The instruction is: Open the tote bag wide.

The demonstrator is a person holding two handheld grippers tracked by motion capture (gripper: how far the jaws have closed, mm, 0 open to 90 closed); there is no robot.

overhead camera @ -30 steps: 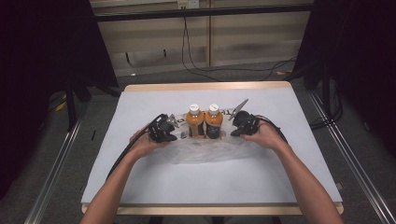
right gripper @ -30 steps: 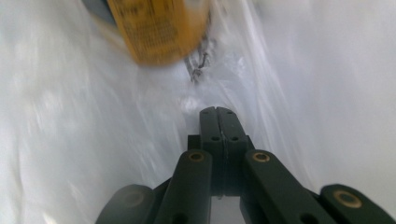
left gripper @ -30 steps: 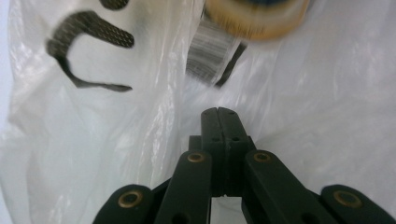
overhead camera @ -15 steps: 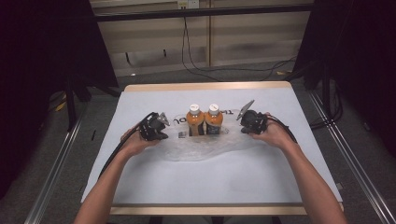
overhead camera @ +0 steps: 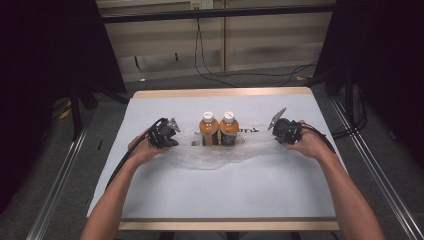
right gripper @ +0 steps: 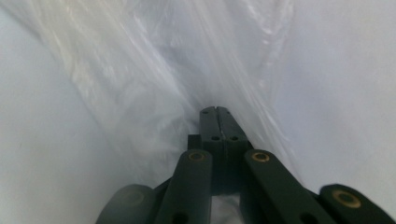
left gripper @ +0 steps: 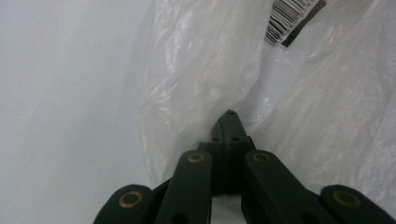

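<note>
Both tongs are clamped shut on thin film. In the left gripper view the left tongs (left gripper: 229, 122) pinch a fold of the clear plastic bag (left gripper: 201, 70), jaws pressed flat together with the film fanning out from their tips; a barcode label (left gripper: 289, 16) shows through the plastic farther off. The right tongs (right gripper: 215, 116) bite the bag's opposite edge in the same way, the film streaming away from the closed jaws in taut creases.

From the high view the reason seems plain: the left tongs (overhead camera: 167, 135) and right tongs (overhead camera: 281, 129) sit well apart on either side of the bag (overhead camera: 220, 155), pulling it wide, probably to hold its mouth spread around the two orange bottles (overhead camera: 219, 130). Those bottles stand upright, touching side by side, between the tongs at the bag's far edge; whether they are inside the film or just behind it I cannot tell. Everything rests on the white table (overhead camera: 225, 195).
</note>
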